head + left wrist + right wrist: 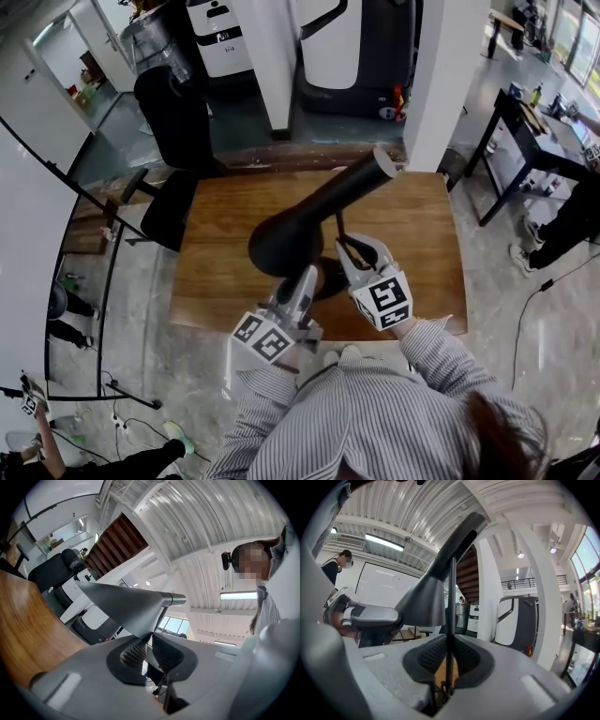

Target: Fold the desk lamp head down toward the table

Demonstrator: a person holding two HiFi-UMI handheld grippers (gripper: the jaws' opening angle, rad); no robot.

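**Black lamp head pinched at the rim, stem clamped**

Black and matte, the cone-shaped lamp head (323, 211) stood raised over the brown wooden worktop (412, 234). It slanted, with its wide mouth toward the person and its narrow capped end pointing away and upward. Its thin black stem (339, 228) ran down to a round dark base (330, 284) resting on the wood near the front edge.

The left gripper (306, 277) reached up to the wide mouth of the cone. In the left gripper view its fingers (133, 653) were nearly together, and the lowest edge of the shade's rim (140, 632) was nipped between the ribbed pads.

The right gripper (357, 249) sat just beside it, lower on the lamp, pointing roughly level. In the right gripper view the stem (450, 597) rose upright through the narrow gap, and the fingers (429, 656) pressed against it from both sides.

Striped grey-and-white sleeves (375, 412) led back from both grippers. A black office chair (173, 122) stood past the far left corner of the worktop.
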